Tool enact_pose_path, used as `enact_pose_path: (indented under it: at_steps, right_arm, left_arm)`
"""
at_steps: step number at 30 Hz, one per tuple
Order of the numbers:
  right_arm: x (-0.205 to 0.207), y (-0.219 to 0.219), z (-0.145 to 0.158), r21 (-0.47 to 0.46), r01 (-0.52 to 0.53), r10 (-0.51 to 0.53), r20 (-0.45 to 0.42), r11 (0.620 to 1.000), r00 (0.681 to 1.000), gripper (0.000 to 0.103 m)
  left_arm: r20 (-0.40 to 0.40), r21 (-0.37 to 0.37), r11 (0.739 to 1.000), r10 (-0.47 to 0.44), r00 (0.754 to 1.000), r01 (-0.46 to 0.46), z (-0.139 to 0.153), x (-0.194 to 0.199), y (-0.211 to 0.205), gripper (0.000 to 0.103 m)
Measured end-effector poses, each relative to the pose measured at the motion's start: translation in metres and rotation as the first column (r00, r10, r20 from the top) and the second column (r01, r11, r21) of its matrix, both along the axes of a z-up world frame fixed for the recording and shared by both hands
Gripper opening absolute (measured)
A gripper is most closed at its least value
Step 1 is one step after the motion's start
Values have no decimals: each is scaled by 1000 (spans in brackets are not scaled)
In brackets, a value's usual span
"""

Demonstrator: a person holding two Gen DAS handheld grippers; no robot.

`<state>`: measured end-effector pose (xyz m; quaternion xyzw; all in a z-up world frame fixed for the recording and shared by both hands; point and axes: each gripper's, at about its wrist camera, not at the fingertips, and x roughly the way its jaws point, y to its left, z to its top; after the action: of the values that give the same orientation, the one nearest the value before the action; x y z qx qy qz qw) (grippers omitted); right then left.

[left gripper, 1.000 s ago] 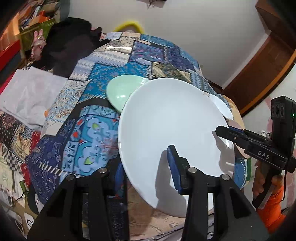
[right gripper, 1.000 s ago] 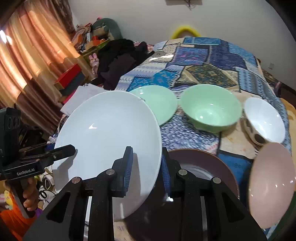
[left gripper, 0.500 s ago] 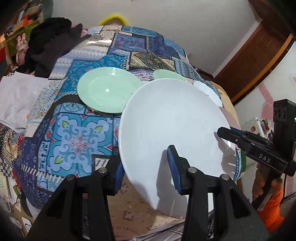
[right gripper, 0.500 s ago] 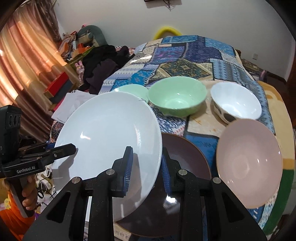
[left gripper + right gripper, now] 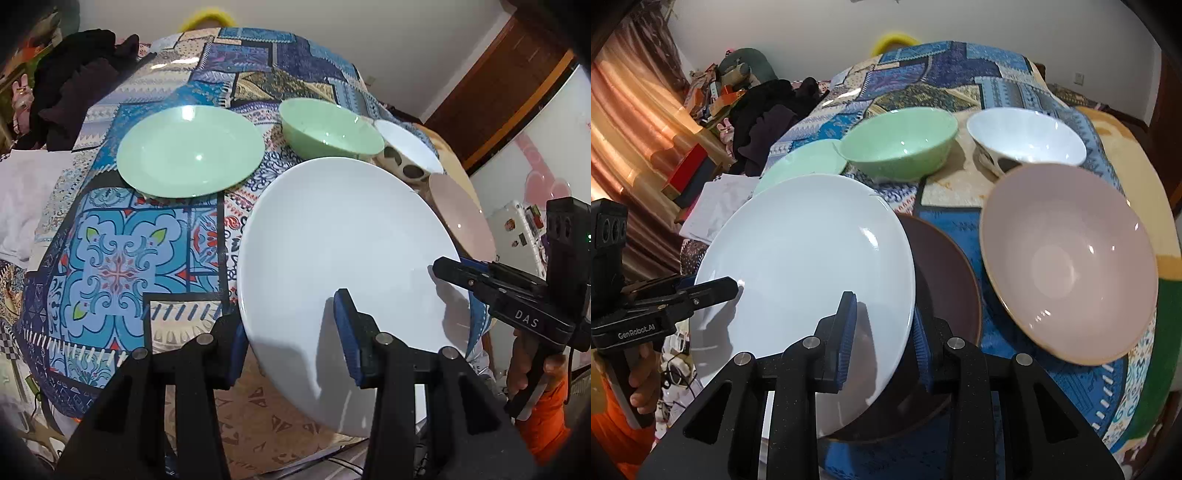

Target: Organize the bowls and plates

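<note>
Patchwork cloth (image 5: 118, 258) in blue and beige is spread over a table, with a pale wall behind, a curtain (image 5: 624, 122) at the left and a wooden door (image 5: 517, 81) at the right.

One white plate (image 5: 343, 258) is held tilted above the near edge of the table, gripped from both sides. Its left rim is clamped between the fingers of the left gripper (image 5: 291, 339), and its right rim is clamped between the fingers of the right gripper (image 5: 882, 332). In the right wrist view the plate is seen over one brown plate (image 5: 945, 273), which lies flat on the cloth and is partly covered by it.

Three plates are counted in all: the white one, the brown one, and one green plate (image 5: 190, 149) lying flat at the far left. Three bowls are counted: one green bowl (image 5: 899, 142) at the far middle, one white bowl (image 5: 1027, 138) with dark spots on its outside at the far right, and one pink bowl (image 5: 1067, 258) at the near right, just beside the brown plate.

Both grippers are pointed steeply downward toward the table. Each is carried on a handle by a hand: the right hand (image 5: 524, 369) is seen wrapped around its grip at the right, and the left hand (image 5: 642, 380) at the left, both with an orange sleeve (image 5: 546, 424) below. Dark clothes (image 5: 764, 114) are heaped beyond the table's left side.
</note>
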<state>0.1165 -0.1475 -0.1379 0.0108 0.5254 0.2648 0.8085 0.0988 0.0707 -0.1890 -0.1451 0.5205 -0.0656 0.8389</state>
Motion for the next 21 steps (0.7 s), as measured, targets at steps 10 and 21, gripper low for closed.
enact_pose_path:
  at_steps: [10,21]
  right_arm:
    - [1,-14,-17,-2,30,-30,-43,1000,999,27]
    - [0,-27,-18,8,47,-46,-42,999,998,27]
  left_arm:
    - [-56,18,1000,-24,998,25,-20,14,-16,43]
    - [-90,-2,1000,-30,995,30,-31,29,-22,44]
